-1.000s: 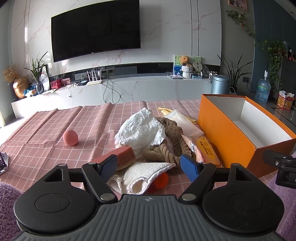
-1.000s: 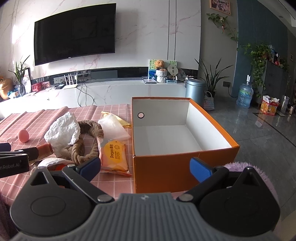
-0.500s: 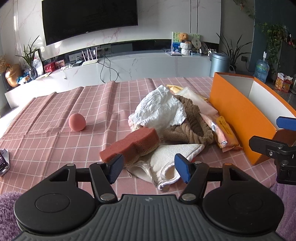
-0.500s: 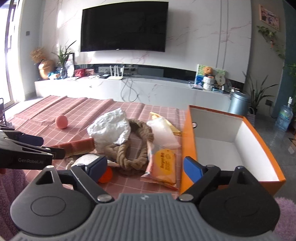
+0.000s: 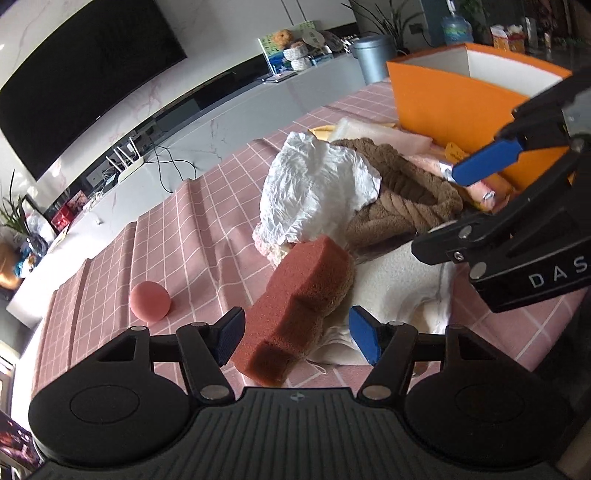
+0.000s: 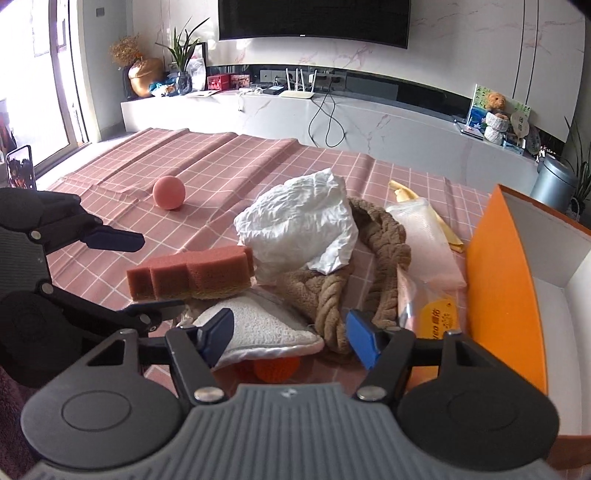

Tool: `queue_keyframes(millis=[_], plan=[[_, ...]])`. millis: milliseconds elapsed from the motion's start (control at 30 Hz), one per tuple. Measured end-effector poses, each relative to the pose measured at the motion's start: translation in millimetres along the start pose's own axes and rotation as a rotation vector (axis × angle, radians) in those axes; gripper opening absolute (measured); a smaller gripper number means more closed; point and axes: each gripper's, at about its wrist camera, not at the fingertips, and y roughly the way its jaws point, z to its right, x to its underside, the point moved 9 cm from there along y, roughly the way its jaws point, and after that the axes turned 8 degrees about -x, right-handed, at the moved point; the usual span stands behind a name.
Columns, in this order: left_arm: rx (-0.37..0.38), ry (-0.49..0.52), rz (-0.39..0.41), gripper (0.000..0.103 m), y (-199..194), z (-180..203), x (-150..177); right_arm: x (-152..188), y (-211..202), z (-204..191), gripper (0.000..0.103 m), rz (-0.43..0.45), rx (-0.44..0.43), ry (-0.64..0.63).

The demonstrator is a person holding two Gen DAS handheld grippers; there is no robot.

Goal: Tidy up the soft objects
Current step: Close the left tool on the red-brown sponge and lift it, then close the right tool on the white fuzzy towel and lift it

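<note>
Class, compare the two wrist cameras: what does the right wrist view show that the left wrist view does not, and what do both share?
Only the right wrist view shows the orange knobbly ball under the white towel and a phone at far left. Only the left wrist view shows the blue water bottle. Both show the brown sponge, pink ball, crumpled white paper, rope and orange box.

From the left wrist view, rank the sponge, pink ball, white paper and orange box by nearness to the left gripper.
1. Sponge, its near end between the open jaws of the left gripper.
2. Pink ball, just left.
3. White paper, behind the sponge.
4. Orange box, far right.
</note>
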Motion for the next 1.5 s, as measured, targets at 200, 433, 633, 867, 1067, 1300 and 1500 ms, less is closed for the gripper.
queue_keyframes(millis=[200,433,633,867,1067,1300,1500], plan=[[-0.016,0.129,-0.009,0.076,26.0,13.8,3.9,1.7,21.1,-4.8,0.067,-0.038,-0.014,-0.008],[-0.033,0.141,-0.001,0.058,43.5,16.9,3.1,9.4,32.6,-4.5,0.067,-0.072,-0.012,-0.008],[-0.029,0.074,0.026,0.047,33.8,9.6,1.7,8.3,31.0,-5.1,0.067,-0.063,-0.007,-0.013],[0.034,-0.214,-0.025,0.045,12.0,-29.5,-0.1,-1.9,20.3,-7.7,0.068,-0.040,-0.036,-0.028],[0.128,-0.562,-0.083,0.045,-4.1,-66.6,9.9,-8.4,28.0,-28.7,0.085,-0.062,-0.096,-0.096],[0.143,-0.625,-0.102,0.045,3.6,-65.8,19.9,1.4,62.0,-41.5,0.071,-0.149,-0.066,-0.189],[0.155,-0.633,-0.102,0.045,7.9,-62.1,23.0,6.4,78.3,-29.2,0.032,-0.181,-0.045,-0.172]])
